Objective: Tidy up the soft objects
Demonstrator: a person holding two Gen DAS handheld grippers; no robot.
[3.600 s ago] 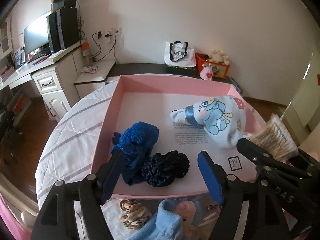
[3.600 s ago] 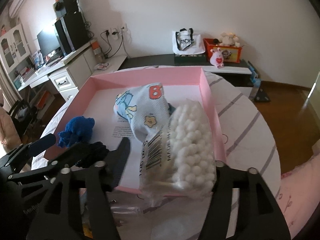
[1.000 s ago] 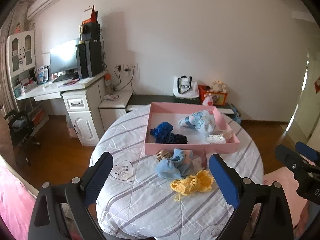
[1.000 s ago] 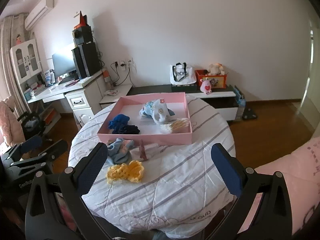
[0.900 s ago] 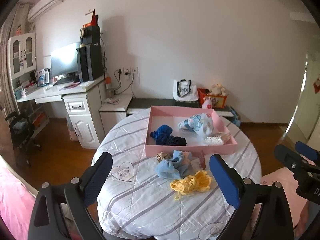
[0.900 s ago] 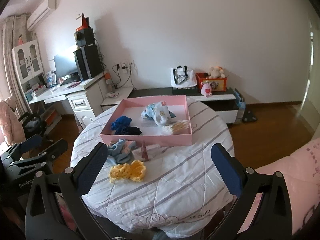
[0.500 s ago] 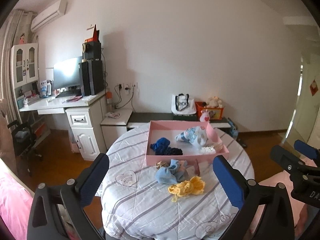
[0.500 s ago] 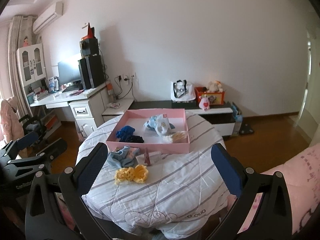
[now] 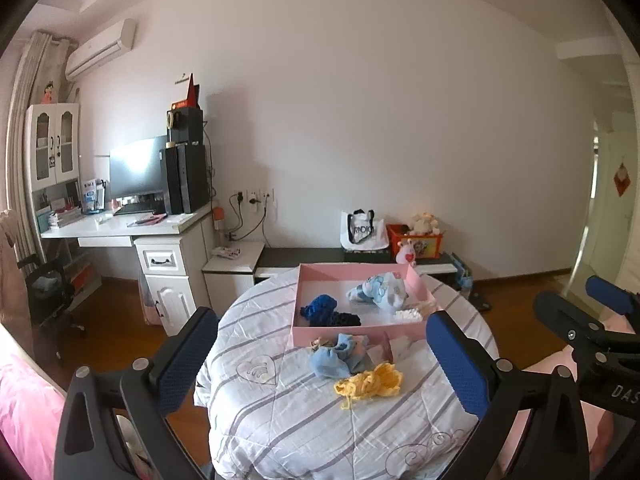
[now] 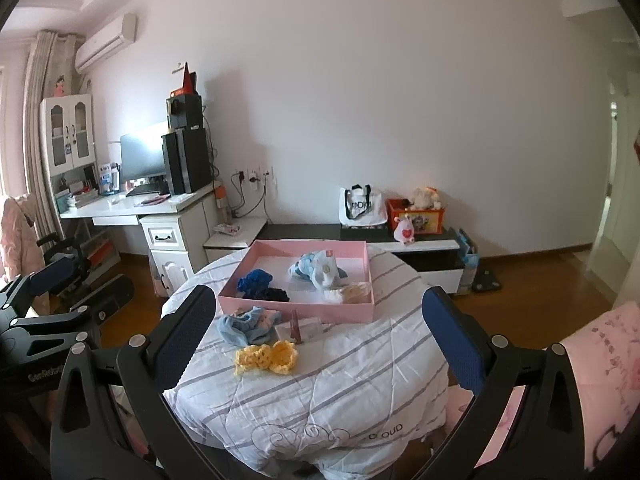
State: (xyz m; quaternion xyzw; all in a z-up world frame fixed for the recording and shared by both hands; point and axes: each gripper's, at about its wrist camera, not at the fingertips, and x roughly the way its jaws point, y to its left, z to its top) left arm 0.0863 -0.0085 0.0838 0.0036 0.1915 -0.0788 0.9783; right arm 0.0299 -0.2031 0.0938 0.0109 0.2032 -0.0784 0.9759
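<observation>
A pink tray (image 9: 352,332) (image 10: 296,312) stands on the far half of a round table with a striped white cover (image 9: 288,408) (image 10: 320,376). In it lie a blue knit item (image 9: 320,307) (image 10: 254,278), a dark scrunchie (image 9: 345,319), a printed baby hat (image 9: 380,294) (image 10: 320,270) and a bag of cotton swabs (image 9: 408,314) (image 10: 352,292). In front of the tray lie a light blue cloth (image 9: 338,358) (image 10: 244,326) and a yellow crochet piece (image 9: 370,382) (image 10: 268,356). My left gripper (image 9: 322,364) and right gripper (image 10: 316,338) are open, empty, held well back from the table.
A white desk (image 9: 132,232) with a monitor and speakers stands at the left wall. A low dark TV bench (image 9: 352,258) with a tote bag and toy box runs along the far wall. A chair (image 9: 44,292) stands at left. Pink bedding (image 10: 600,360) is at right.
Both grippers have pulled back and up from the table, so it looks smaller. The bag of cotton swabs that the right gripper held earlier now lies in the tray. Both stay open.
</observation>
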